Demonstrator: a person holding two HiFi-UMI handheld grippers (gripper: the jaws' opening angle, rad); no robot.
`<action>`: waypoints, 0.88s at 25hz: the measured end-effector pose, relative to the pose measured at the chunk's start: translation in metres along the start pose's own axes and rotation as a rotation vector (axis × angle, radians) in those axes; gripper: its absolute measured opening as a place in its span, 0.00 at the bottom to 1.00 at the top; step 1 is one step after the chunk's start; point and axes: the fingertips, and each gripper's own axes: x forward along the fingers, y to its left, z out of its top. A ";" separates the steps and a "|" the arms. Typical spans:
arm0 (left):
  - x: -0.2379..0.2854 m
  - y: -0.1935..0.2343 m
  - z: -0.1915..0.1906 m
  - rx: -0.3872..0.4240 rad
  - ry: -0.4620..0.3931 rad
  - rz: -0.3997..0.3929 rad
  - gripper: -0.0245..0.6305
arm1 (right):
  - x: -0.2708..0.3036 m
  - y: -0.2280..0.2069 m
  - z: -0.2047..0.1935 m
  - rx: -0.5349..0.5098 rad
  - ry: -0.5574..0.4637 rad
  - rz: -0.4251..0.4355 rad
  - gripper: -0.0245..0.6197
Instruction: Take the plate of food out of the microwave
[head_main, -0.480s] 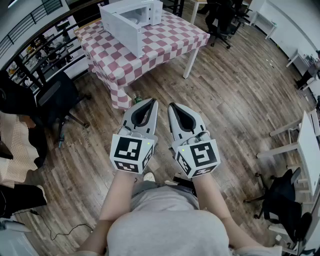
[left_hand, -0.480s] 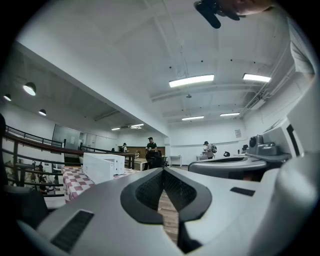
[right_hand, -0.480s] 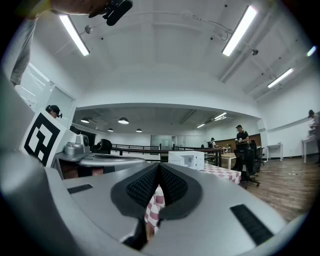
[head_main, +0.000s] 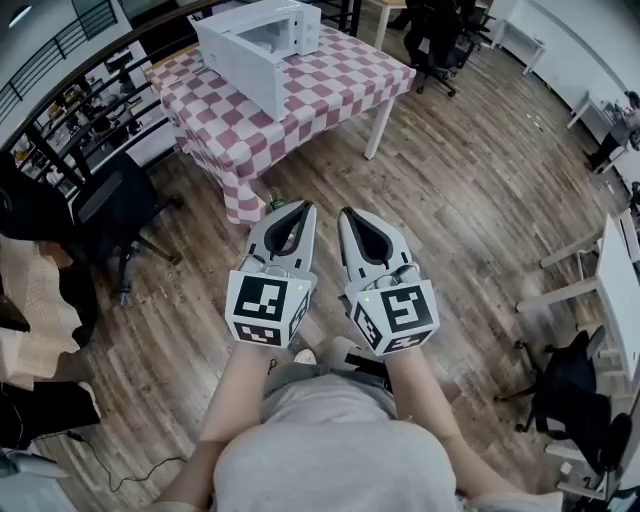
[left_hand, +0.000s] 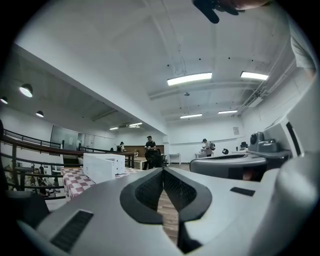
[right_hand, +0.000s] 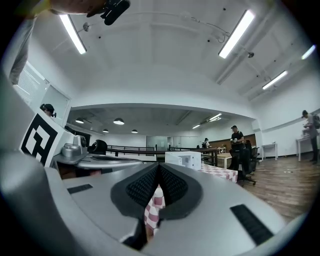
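Left gripper (head_main: 302, 207) and right gripper (head_main: 346, 213) side by side, level, both clenched on nothing. Microwave (head_main: 250, 45) on table's (head_main: 335, 82) far left end, well apart.

Wood floor (head_main: 470, 200), checkered-cloth table (head_main: 330, 90), black office chairs (head_main: 118, 208), ceiling strip lights (left_hand: 190, 78)
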 end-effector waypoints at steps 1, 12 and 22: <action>0.000 0.002 0.001 0.007 -0.006 0.002 0.04 | 0.001 0.000 0.000 -0.001 -0.005 -0.004 0.08; 0.027 0.018 0.002 0.050 0.010 0.028 0.05 | 0.026 -0.016 0.001 0.005 -0.014 -0.007 0.08; 0.069 0.044 -0.009 -0.031 0.081 0.045 0.08 | 0.069 -0.047 -0.006 0.016 -0.005 0.000 0.08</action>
